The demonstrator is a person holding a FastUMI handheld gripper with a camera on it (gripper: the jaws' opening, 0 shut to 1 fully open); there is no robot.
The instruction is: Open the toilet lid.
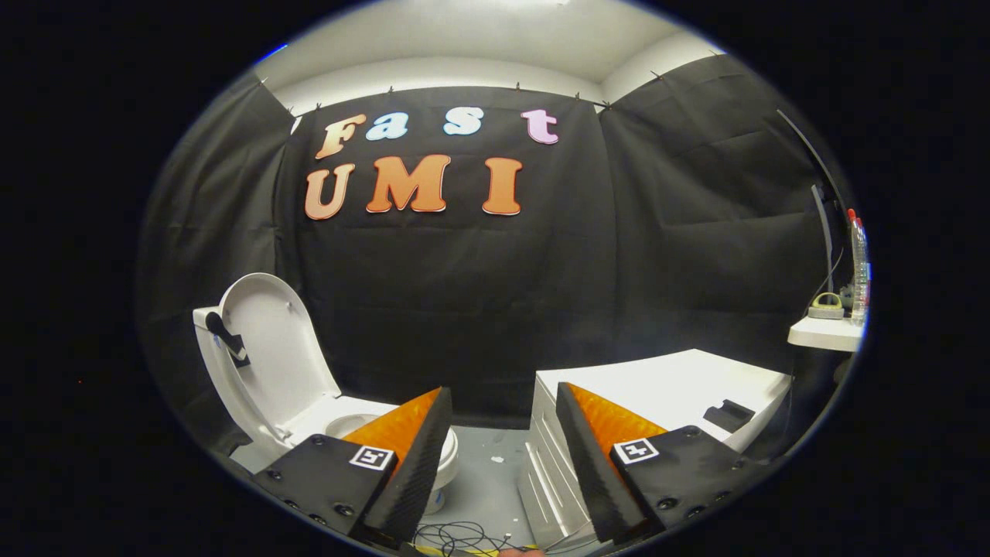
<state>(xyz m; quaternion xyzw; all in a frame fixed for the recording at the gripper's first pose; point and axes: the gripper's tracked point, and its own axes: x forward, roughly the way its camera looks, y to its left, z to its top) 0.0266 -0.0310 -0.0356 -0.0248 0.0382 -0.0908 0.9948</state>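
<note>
A white toilet point(352, 424) stands to the left, partly behind my left finger. Its lid point(271, 352) is raised and leans back against the cistern, with the seat and bowl opening exposed below it. A small dark handle piece point(227, 338) sticks out at the lid's left edge. My gripper point(504, 394) is open, with nothing between its fingers. The toilet lies beyond and left of the left finger point(414, 456), apart from it.
A white drawer cabinet point(665, 387) stands just ahead on the right, behind the right finger. A small white shelf point(824, 333) with a clear bottle point(858, 271) sits at far right. Loose cables point(456, 535) lie on the grey floor between the fingers.
</note>
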